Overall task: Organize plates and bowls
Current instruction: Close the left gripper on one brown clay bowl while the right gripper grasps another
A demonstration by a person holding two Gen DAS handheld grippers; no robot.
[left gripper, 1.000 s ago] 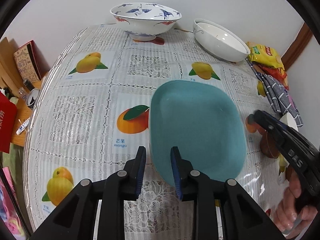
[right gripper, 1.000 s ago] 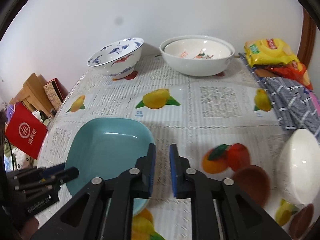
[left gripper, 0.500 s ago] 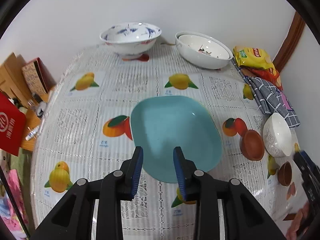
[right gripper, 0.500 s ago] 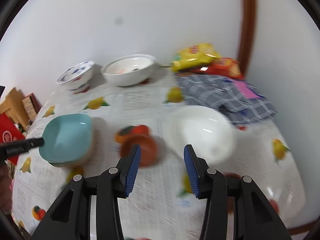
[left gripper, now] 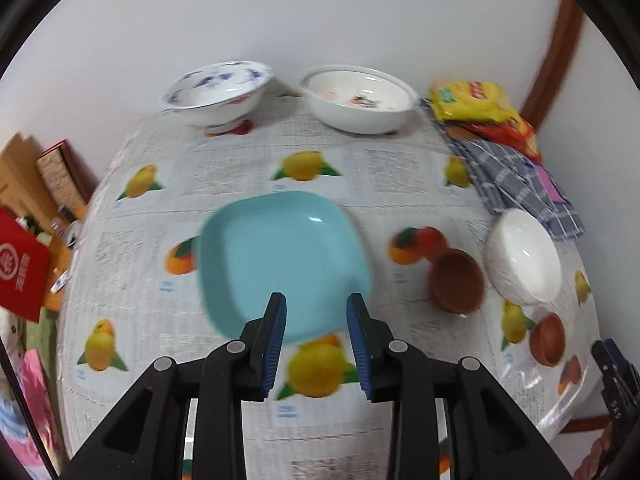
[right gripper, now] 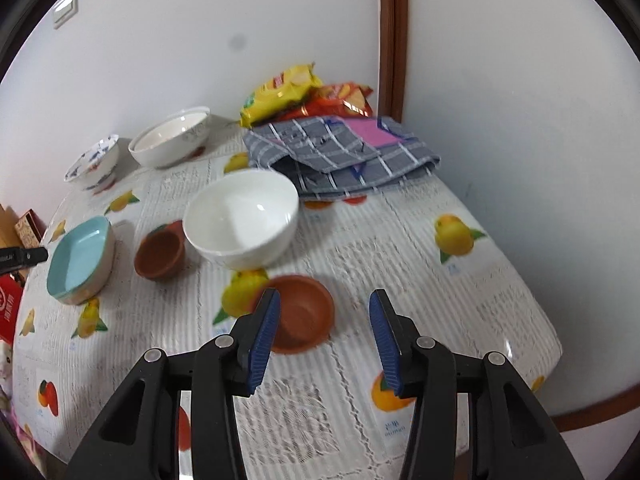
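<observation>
Left wrist view: left tongs [left gripper: 316, 316] spread, nothing between the pads, hovering over the near edge of the teal square plate [left gripper: 280, 260] mid-table. Only this view shows the right tongs' tip at the lower right edge and a red packet off the table's [left gripper: 132, 300] left side.

Right wrist view: right tongs [right gripper: 324, 320] spread wider, having just opened, empty; the left pad overlaps the rim of a shallow brown dish [right gripper: 304, 312]. Only here does the plate show side-on: the teal plate sits on a paler one beneath, a stack near the table's left edge.

Plate roughly square, no clear long axis, lying flat, open side up.

Plain white bowl [right gripper: 244, 220] upright and empty, just beside a small brown cup [right gripper: 160, 254]. At the wall, a blue-patterned bowl [left gripper: 218, 92] and a wide white bowl [left gripper: 360, 100] with another nested inside. Checked cloth [right gripper: 340, 156] and snack bags [right gripper: 280, 92] in the far corner.
</observation>
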